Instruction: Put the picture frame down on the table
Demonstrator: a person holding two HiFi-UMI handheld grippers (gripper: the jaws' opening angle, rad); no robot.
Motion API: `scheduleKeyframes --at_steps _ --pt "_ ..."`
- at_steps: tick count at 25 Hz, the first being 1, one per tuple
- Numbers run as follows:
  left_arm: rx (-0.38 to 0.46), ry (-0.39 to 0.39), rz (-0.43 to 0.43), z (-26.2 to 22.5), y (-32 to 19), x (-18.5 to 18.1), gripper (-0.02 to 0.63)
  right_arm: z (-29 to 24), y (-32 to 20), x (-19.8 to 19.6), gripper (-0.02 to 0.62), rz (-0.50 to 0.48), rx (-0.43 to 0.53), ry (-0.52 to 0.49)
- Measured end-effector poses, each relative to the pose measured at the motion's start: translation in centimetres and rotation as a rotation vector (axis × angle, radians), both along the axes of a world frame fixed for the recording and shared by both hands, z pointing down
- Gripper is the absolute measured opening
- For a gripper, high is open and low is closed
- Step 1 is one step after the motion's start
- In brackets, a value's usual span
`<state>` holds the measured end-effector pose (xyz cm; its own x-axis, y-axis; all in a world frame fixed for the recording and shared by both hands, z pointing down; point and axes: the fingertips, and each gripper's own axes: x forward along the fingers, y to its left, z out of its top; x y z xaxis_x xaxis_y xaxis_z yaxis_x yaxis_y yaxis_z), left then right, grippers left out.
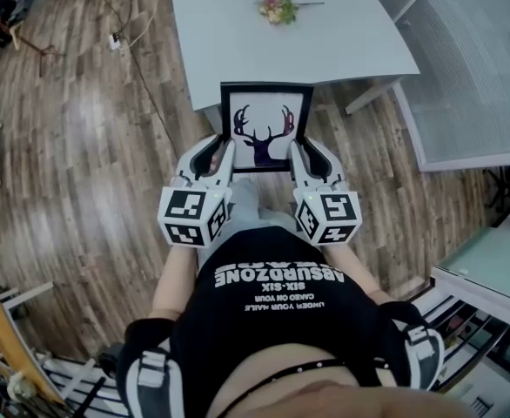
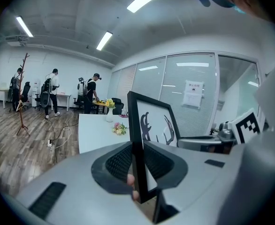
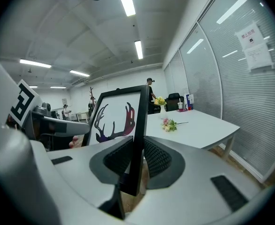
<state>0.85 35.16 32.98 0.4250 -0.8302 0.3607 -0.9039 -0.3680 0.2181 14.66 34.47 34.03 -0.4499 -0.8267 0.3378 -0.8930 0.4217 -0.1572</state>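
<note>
The left gripper has its two jaws closed to a narrow gap on the left side rail of the one black rectangular picture frame, the dark ribbed pads pressing the moulding from front and back. The right gripper is clamped the same way on the frame's right side rail. Between the two the frame is held upright in the air, with its lower edge resting on nothing. It hangs at the near edge of the single white rectangular table, whose top stretches away beyond it. The frame holds one print, a dark silhouette of a stag's head with two antlers on white, and no wording shows on it. Two white cubes with black square markers can be counted, one on the left gripper and one on the right gripper. One small bunch of pink and yellow flowers lies on the tabletop, well apart from the frame. The person's black T-shirt carries white lettering, upside down in the head view: "ABSURDZONE", then "SIX-SIX" and "CARED ON YOUR" beneath it. A white paper notice is stuck on the glass partition, its print too small to read.
</note>
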Motion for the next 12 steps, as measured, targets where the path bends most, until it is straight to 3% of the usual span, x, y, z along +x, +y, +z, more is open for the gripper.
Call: scheduleKeyframes --at_steps 12 --pt "-0.042 0.005 0.019 1.3 -9.8 -1.5 0.086 0.7 -9.9 -1.5 0.083 0.007 -0.026 0.023"
